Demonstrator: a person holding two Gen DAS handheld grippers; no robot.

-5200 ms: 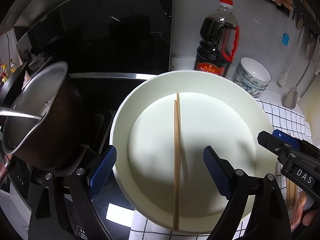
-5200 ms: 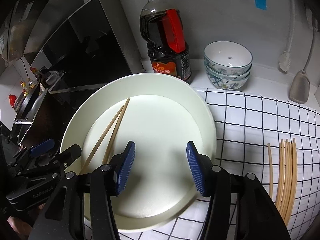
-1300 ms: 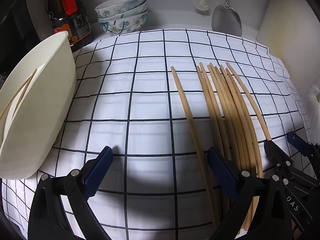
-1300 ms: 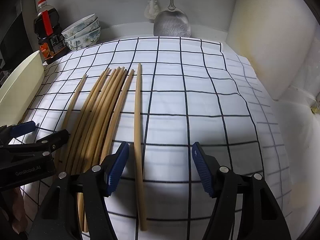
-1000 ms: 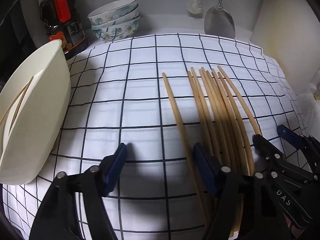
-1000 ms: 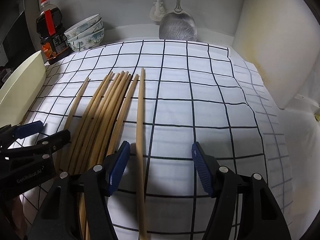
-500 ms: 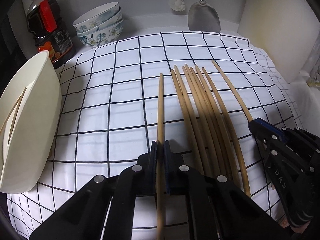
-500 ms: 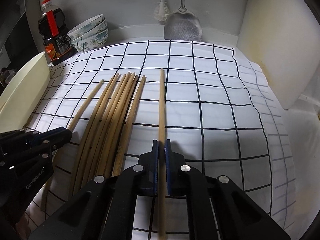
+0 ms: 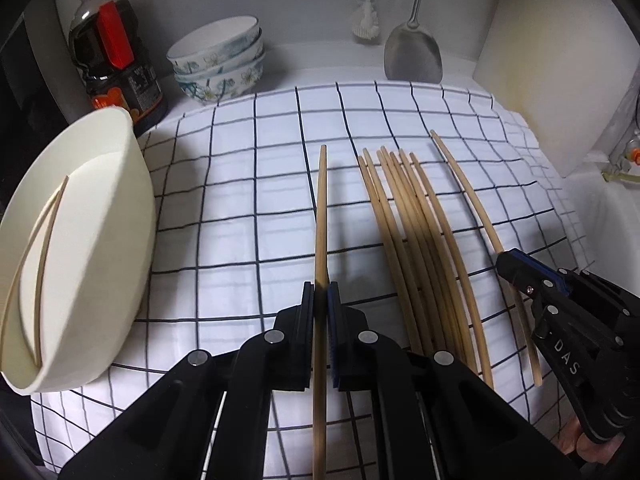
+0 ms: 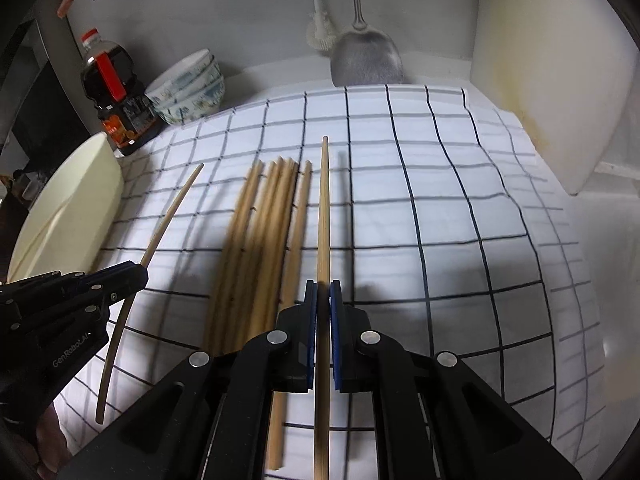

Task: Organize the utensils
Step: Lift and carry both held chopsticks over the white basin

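My left gripper (image 9: 320, 300) is shut on one wooden chopstick (image 9: 321, 216) and holds it above the checked cloth (image 9: 240, 184). My right gripper (image 10: 323, 300) is shut on another wooden chopstick (image 10: 323, 208), also lifted off the cloth. Between them several more chopsticks (image 9: 412, 224) lie side by side on the cloth; they also show in the right wrist view (image 10: 260, 232). A cream plate (image 9: 80, 240) at the left holds two chopsticks (image 9: 44, 248). The right gripper shows in the left wrist view (image 9: 508, 264), and the left gripper in the right wrist view (image 10: 136, 276).
A soy sauce bottle (image 9: 112, 52) and stacked patterned bowls (image 9: 220, 60) stand at the back left. A metal spatula (image 9: 414, 56) and a brush (image 9: 366, 20) hang on the back wall. A cream board (image 9: 548, 72) leans at the right. The cloth's right edge drops to a sink area (image 9: 612, 208).
Both grippers came from the plate to the chopsticks on the cloth, closed on one chopstick each, and have since raised them off the cloth.
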